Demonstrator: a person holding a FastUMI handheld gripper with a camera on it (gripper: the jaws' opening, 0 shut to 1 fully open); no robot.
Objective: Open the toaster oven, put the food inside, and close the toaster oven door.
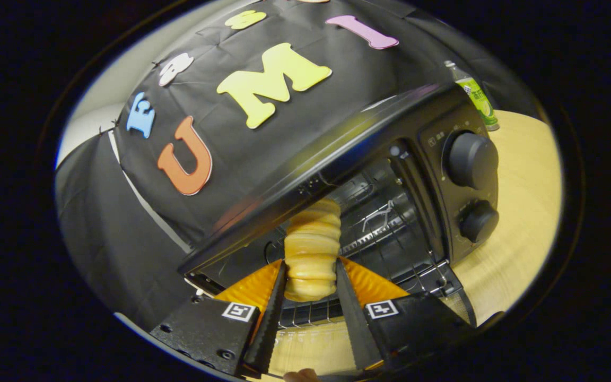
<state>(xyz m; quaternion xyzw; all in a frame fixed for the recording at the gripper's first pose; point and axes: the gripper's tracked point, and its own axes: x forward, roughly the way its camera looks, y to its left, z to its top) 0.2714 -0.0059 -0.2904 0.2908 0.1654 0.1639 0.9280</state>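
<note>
Gripper view: gripper [311,265] clenched on ridged bread roll [312,249], both fingers pressing its sides. Roll held at open toaster oven [390,175] mouth, above wire rack [385,228]. Bottle [476,95] beyond oven.

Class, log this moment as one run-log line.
gripper: shut on bread | oven: door open, rack visible | bread: at oven mouth, above rack | bottle: behind oven

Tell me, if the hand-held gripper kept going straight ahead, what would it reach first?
Probably the wire rack inside the open toaster oven. The hand-held gripper, shut on the bread roll, points into its cavity; depth is unclear.
</note>
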